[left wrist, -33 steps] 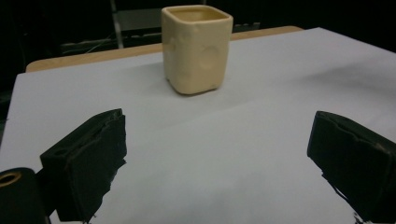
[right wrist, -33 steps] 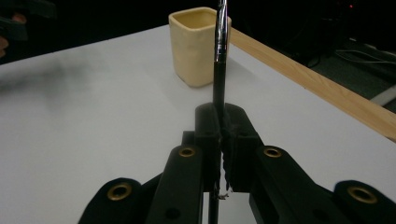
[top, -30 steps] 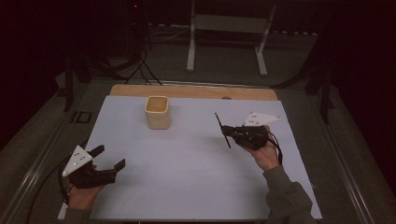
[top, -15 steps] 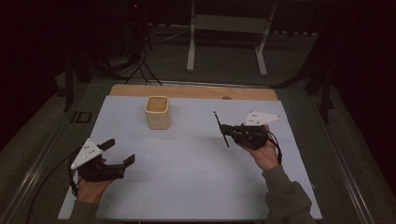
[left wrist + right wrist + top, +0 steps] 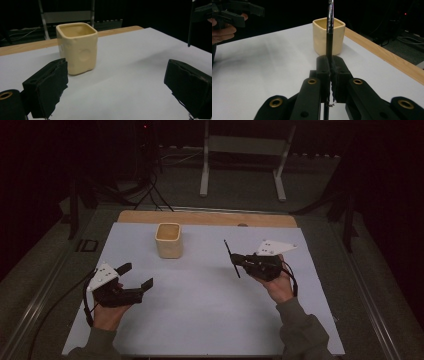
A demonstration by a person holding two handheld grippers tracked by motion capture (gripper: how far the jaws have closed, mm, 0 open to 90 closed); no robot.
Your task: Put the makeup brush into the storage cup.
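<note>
A cream square cup (image 5: 168, 240) stands upright and empty on the white board (image 5: 200, 310), toward the back left. My right gripper (image 5: 236, 261) hovers at the right of the board, shut on a thin black pen (image 5: 231, 258) that sticks out across its jaws. In the right gripper view the pen (image 5: 329, 27) rises straight up between the pressed pads, with the cup (image 5: 328, 40) behind it. My left gripper (image 5: 135, 276) is held at the front left, open with nothing between its jaws. In the left gripper view the cup (image 5: 77, 47) stands just beyond the wide-apart pads (image 5: 47, 87).
A wooden strip (image 5: 205, 217) runs along the board's far edge. Behind the table stands a white metal frame (image 5: 245, 160), with cables (image 5: 150, 190) on the dark floor at the back left. A cable trails from the left gripper off the board's left edge.
My left gripper has moved right and a little toward the cup, rising slightly and staying open. The right gripper with the pen has kept its place.
</note>
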